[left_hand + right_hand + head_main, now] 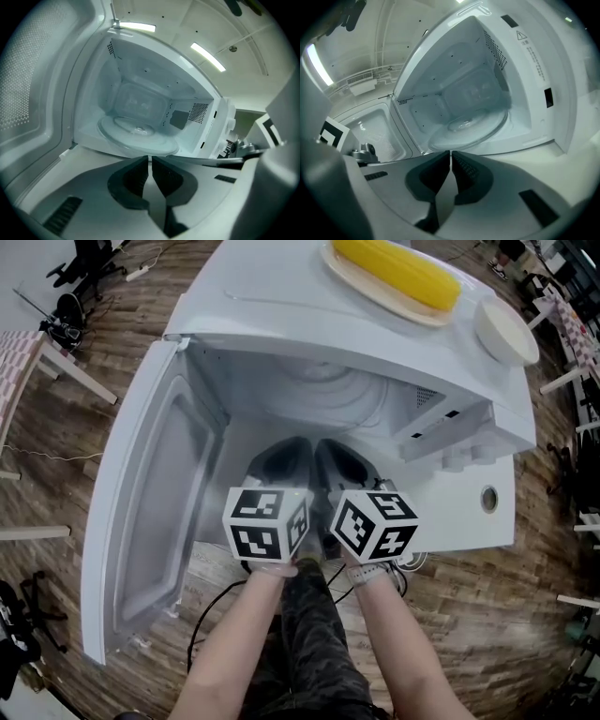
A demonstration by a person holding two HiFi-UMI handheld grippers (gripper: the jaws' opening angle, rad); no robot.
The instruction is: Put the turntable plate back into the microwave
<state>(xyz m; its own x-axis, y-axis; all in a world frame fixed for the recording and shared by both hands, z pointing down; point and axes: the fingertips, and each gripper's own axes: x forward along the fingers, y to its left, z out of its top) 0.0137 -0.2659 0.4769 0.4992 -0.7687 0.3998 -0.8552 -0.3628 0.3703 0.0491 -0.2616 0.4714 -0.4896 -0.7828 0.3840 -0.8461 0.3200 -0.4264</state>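
Note:
The white microwave (469,442) stands with its door (141,521) swung open to the left. The clear glass turntable plate (136,133) lies low in the cavity, and its near rim reaches out over the front sill to both sets of jaws. My left gripper (150,160) is shut on that rim, with only a thin slit between its dark pads. My right gripper (450,153) is shut on the plate (468,129) close beside it. In the head view the left gripper (286,448) and right gripper (333,451) sit side by side at the cavity mouth, and the plate (323,385) shows faintly beyond them.
A plate with a corn cob (398,273) and a white bowl (506,329) rest on top of the microwave. Its control panel with a knob (488,499) is at the right. The open door walls off the left side. Wooden floor surrounds it.

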